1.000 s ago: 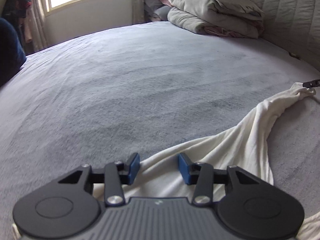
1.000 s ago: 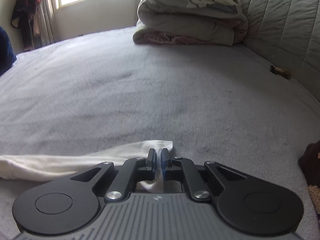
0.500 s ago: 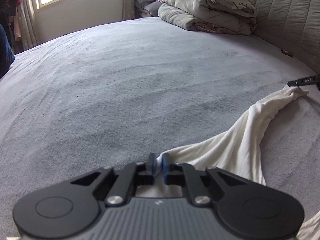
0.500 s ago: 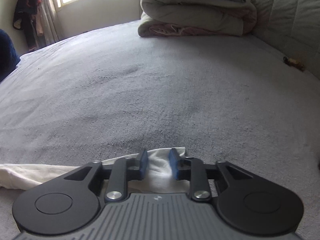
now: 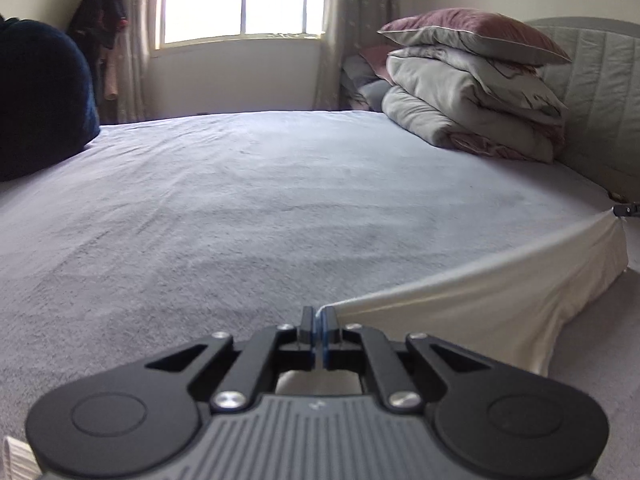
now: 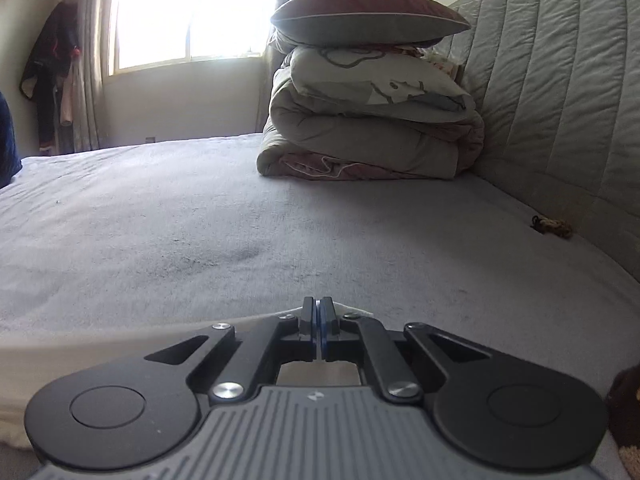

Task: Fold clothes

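A cream garment [image 5: 500, 300] hangs stretched over the grey bed [image 5: 260, 208]. My left gripper [image 5: 319, 312] is shut on one corner of it, and a thin edge of cloth shows between the blue pads. The taut top edge runs up to the right, where the tip of my right gripper [image 5: 626, 210] pinches the other corner. In the right wrist view my right gripper [image 6: 318, 304] is shut on the cream garment [image 6: 60, 356], which spreads away to the left below the fingers.
Folded quilts with a pillow on top [image 5: 472, 84] are stacked at the bed's far right against the padded headboard [image 6: 560, 92]. A dark blue bundle [image 5: 40, 100] sits at the left edge. A small brown item [image 6: 552, 226] lies by the headboard, a brown fuzzy thing [image 6: 624, 412] at near right.
The left jaws closed on the garment's corner. Both grippers then lifted and tilted up, and the slack cloth pulled taut between them.
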